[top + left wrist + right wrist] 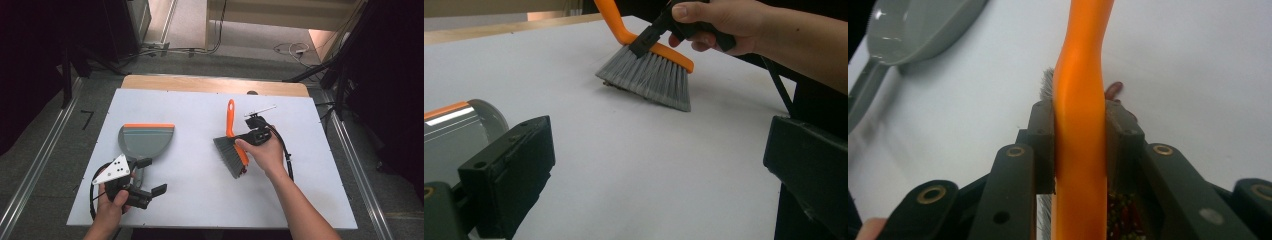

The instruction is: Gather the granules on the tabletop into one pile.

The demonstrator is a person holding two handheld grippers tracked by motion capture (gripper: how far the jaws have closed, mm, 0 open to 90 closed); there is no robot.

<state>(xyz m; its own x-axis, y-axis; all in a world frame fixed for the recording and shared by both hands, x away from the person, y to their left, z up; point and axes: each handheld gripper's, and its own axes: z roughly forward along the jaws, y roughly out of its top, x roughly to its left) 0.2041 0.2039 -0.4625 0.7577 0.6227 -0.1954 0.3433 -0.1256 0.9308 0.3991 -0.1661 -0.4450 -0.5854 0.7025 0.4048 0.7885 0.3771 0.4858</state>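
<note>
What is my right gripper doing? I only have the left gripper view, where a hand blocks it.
Observer: The right gripper is shut on the brush, jaws pressed to both sides of its orange handle.
Operator: Anything under the bristles?
Observer: Small red bits lie beside them.
Operator: And my left gripper?
Observer: The left gripper is open, just beside the dustpan handle.

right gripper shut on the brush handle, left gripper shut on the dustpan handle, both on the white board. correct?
Not quite: the left gripper is open. The left gripper view shows its jaws wide apart with nothing between them, the dustpan off to one side. The right gripper is indeed shut on the brush handle, both on the white board.
</note>
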